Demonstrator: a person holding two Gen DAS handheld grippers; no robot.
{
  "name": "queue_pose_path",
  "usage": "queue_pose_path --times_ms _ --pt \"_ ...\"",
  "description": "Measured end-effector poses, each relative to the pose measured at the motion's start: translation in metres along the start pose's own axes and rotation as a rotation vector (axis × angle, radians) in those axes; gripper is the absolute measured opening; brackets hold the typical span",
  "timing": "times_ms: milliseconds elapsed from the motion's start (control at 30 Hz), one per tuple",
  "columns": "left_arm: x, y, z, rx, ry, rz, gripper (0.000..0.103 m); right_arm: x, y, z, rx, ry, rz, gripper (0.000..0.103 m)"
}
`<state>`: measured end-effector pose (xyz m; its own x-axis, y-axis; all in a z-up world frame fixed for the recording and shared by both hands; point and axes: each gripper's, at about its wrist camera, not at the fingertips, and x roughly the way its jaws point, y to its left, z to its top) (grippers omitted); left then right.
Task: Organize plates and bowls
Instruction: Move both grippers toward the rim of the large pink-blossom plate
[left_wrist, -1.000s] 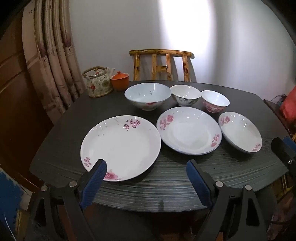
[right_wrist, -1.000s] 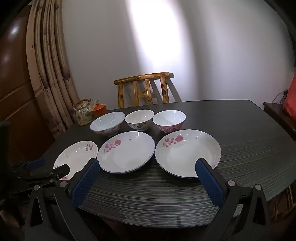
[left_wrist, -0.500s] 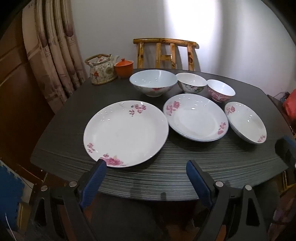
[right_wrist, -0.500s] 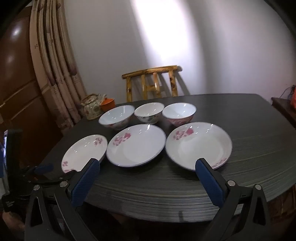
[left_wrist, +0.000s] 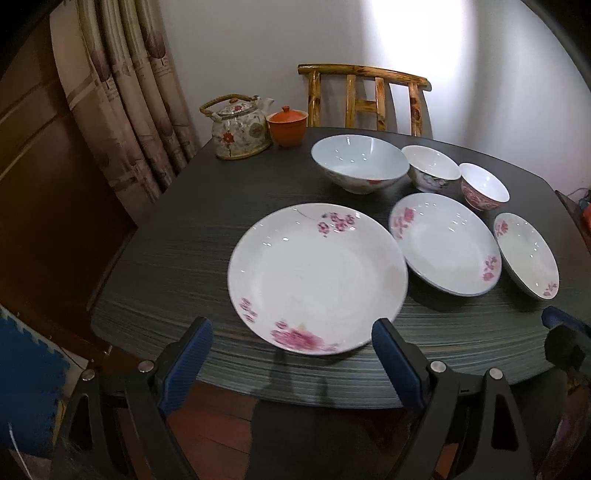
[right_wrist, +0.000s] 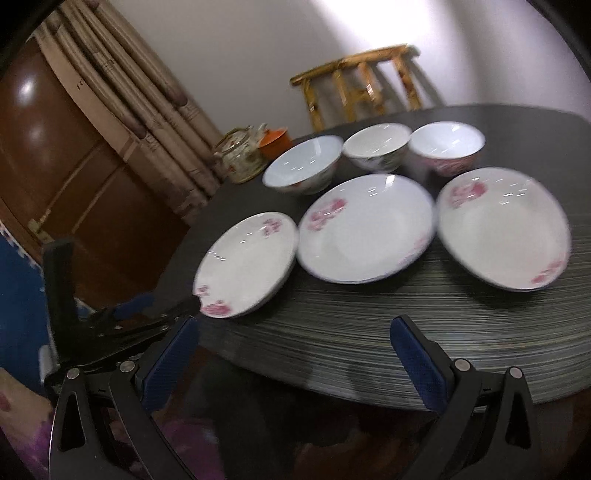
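Note:
Three white plates with pink flowers lie in a row on the dark table (left_wrist: 192, 236): a large plate (left_wrist: 317, 280) at the left, a middle plate (left_wrist: 443, 243) and a small deep plate (left_wrist: 526, 254) at the right. Behind them stand a large pale bowl (left_wrist: 360, 166), a white bowl (left_wrist: 430, 171) and a pink bowl (left_wrist: 484, 186). My left gripper (left_wrist: 291, 354) is open and empty, just before the large plate's near rim. My right gripper (right_wrist: 295, 350) is open and empty at the table's front edge, below the middle plate (right_wrist: 365, 229).
A flowered teapot (left_wrist: 238, 127) and an orange lidded cup (left_wrist: 287, 125) stand at the table's back left corner. A wooden chair (left_wrist: 364, 98) is behind the table. Curtains (left_wrist: 125, 92) and a wooden door (left_wrist: 37, 155) are on the left.
Both grippers have moved left and closer to the table; the left one now faces the large plate. The right view has tilted and blurred. No dish has moved.

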<state>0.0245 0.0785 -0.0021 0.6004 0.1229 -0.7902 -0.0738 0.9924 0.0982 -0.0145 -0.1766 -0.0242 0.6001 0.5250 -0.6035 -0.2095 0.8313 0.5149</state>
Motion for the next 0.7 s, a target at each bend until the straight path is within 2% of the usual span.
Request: queue_pose_path --times_ms 67,300,433,700 --pt "0.001 0.005 0.002 0.015 -0.01 0.027 0.09 0.008 0.009 0.004 0.006 0.016 0.016 0.103" --pt "0.015 0.027 0.012 0.02 -0.003 0.038 0.09 0.026 0.014 0.016 0.118 0.087 0.062 0.103" --pt "0.026 0.039 0.017 0.003 0.011 0.024 0.09 0.037 0.008 0.018 0.202 0.134 0.077 0.103" --pt "0.053 0.06 0.026 -0.051 0.078 -0.032 0.09 0.061 0.004 0.021 0.271 0.201 0.085 0.092"
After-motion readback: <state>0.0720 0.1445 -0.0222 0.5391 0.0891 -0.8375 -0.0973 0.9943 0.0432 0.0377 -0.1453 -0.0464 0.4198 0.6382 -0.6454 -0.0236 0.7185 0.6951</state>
